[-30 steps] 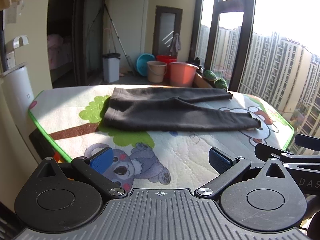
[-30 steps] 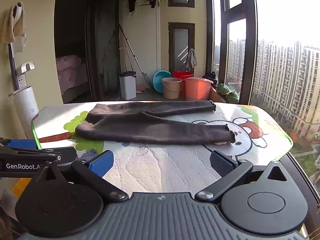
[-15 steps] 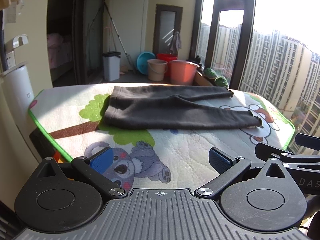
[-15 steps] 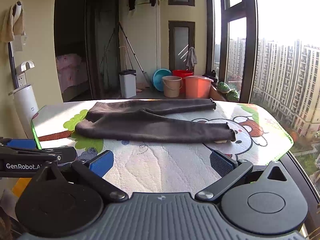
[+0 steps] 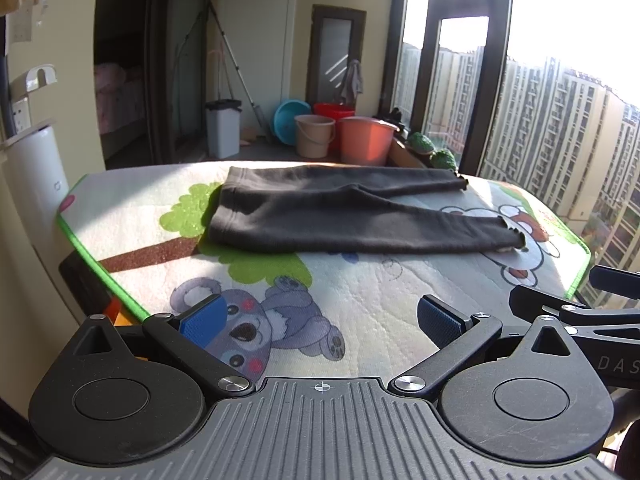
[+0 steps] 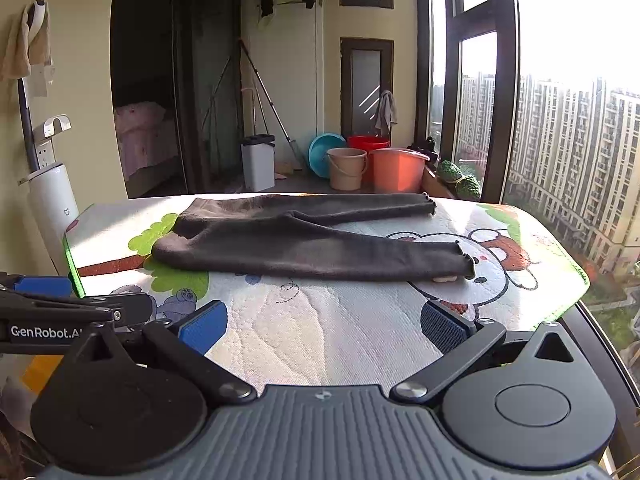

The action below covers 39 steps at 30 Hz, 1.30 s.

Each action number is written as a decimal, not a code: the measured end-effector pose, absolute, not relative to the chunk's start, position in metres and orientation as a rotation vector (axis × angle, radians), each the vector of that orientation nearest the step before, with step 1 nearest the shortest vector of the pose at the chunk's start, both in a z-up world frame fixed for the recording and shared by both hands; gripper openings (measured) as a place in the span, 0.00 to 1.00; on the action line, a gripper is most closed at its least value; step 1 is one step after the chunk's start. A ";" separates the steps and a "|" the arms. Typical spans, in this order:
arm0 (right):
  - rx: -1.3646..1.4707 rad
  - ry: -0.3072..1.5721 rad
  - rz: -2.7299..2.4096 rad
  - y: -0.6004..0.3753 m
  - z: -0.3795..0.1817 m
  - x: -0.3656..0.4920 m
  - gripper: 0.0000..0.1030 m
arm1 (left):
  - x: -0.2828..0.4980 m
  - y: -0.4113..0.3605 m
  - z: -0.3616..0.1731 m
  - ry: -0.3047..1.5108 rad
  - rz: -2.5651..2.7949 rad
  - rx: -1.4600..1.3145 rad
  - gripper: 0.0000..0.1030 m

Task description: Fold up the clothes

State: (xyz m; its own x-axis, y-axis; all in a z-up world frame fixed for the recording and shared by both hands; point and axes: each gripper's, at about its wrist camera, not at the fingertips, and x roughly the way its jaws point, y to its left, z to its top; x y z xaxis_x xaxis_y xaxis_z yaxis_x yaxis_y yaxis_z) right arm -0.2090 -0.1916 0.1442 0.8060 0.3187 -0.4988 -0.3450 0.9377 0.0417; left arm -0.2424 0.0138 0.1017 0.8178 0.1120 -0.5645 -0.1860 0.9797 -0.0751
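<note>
- "GenRobot.A", white lettering cut off at the frame edge, reads on the black arm of the left gripper (image 6: pixel 46 332) in the right wrist view.
- "DAS", pale letters cut off at the frame edge, reads on the black body of the right gripper (image 5: pixel 618 364) in the left wrist view.
- A small grey logo mark stands on the white cylinder (image 6: pixel 56 204) by the wall; not legible as text.

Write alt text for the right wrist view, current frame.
Dark grey pants lie flat on a cartoon-print mat, waistband left, legs pointing right toward the window. The right tongs sit open and empty at the mat's near edge; the left tongs show at the far left. Buckets stand behind.
</note>
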 end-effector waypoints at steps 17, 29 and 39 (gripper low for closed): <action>-0.056 0.546 0.358 -0.192 0.139 -0.209 1.00 | -0.243 0.015 0.098 0.603 0.160 -0.135 1.00; -0.060 0.555 0.358 -0.193 0.136 -0.208 1.00 | -0.242 0.017 0.096 0.608 0.159 -0.140 1.00; -0.057 0.565 0.361 -0.194 0.134 -0.206 1.00 | -0.239 0.017 0.093 0.616 0.157 -0.141 1.00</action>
State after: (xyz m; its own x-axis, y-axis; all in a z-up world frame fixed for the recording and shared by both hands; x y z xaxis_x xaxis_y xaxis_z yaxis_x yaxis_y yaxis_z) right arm -0.2061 -0.1936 0.1341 0.7838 0.3186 -0.5330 -0.3499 0.9357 0.0448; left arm -0.2389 0.0171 0.0934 0.8052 0.1040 -0.5838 -0.1876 0.9786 -0.0843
